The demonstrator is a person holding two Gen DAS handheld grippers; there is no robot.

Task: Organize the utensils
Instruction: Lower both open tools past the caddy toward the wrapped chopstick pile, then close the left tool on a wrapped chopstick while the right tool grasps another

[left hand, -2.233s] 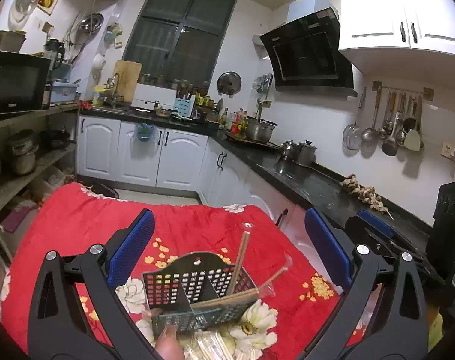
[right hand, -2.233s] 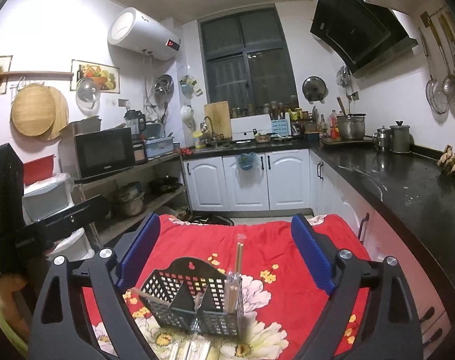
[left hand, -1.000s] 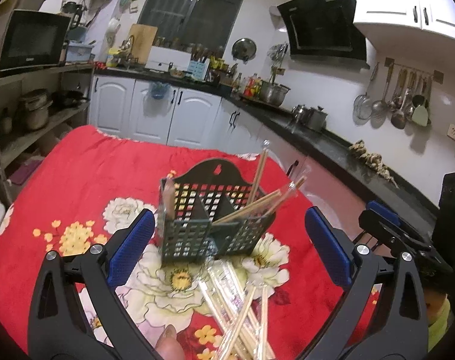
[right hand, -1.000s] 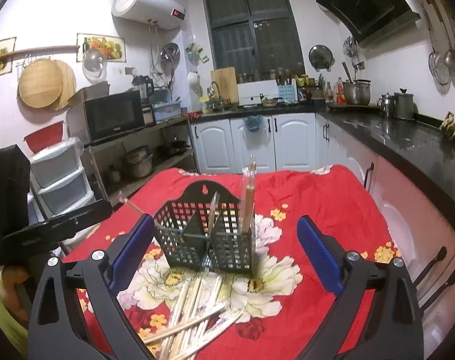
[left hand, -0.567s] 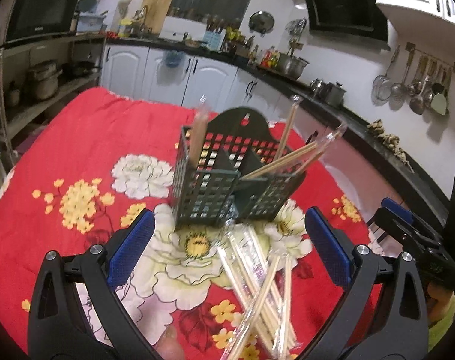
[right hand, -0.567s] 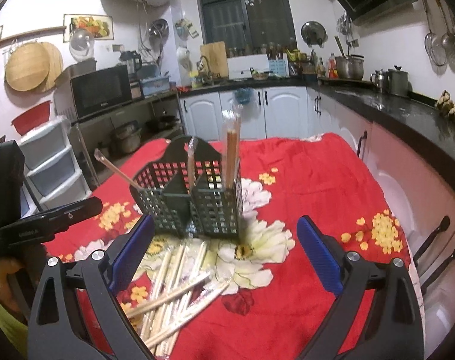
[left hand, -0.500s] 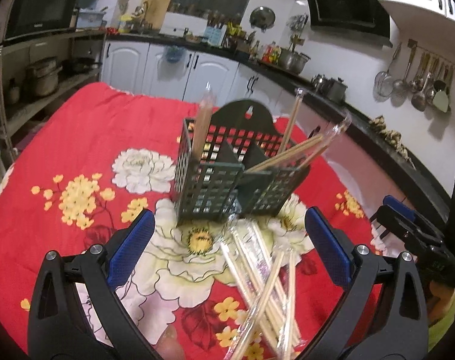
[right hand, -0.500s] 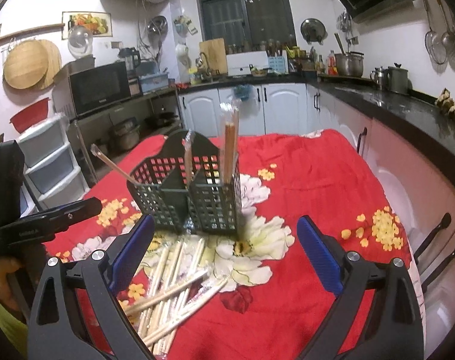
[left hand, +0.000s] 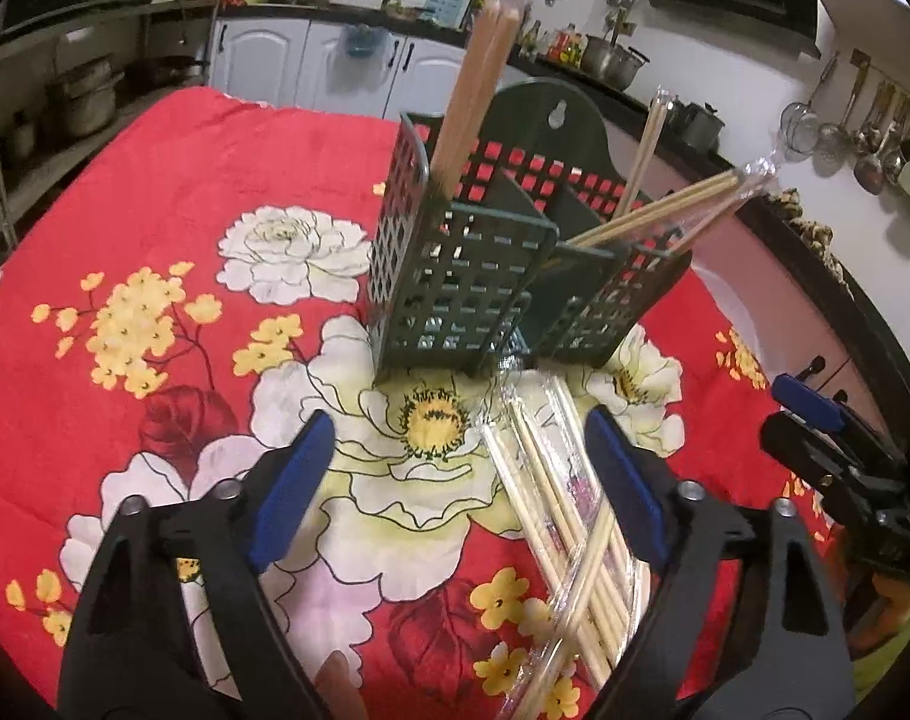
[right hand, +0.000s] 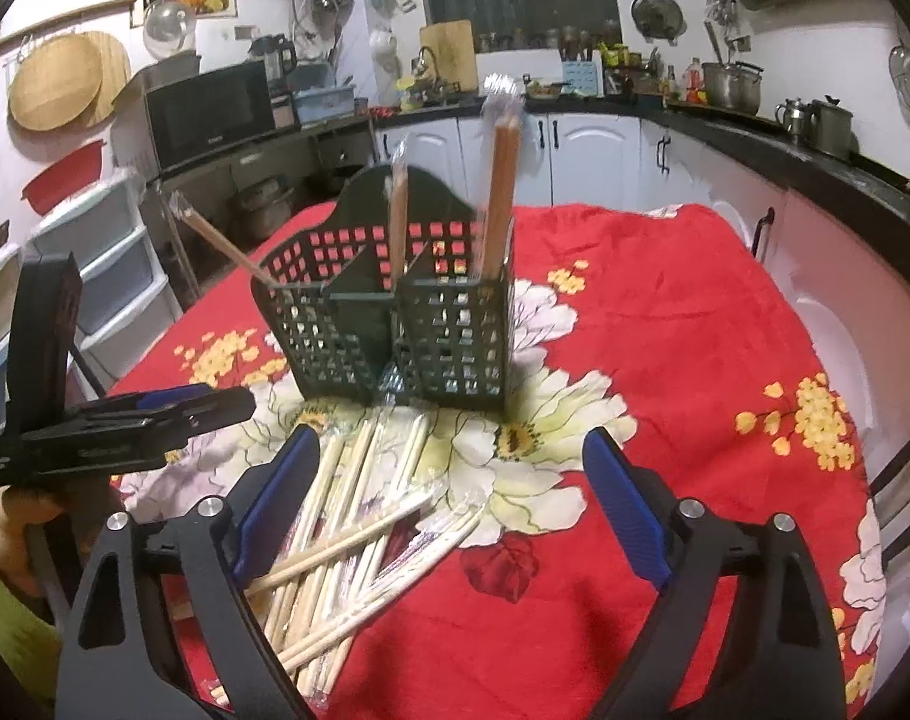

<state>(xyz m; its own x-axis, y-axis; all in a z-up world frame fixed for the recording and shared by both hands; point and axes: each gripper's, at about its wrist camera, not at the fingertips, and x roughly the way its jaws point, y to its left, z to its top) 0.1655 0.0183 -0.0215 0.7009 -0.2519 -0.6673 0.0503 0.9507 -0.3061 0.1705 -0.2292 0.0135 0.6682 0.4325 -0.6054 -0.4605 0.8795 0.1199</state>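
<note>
I see wrapped chopsticks [left hand: 565, 516] – light, stiff, probably slippery | basket [right hand: 395, 324] at 12 | I'd pinch mid-length | left gripper [left hand: 460, 480], right gripper [right hand: 449, 492] just narrowing, jaws wide, empty

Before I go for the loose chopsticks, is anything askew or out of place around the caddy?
Yes. One wrapped pair leans far out over the dark green caddy's end wall instead of standing upright like the tall pair. The loose wrapped chopsticks lie crisscrossed on the red cloth in front. No damage shows.
</note>
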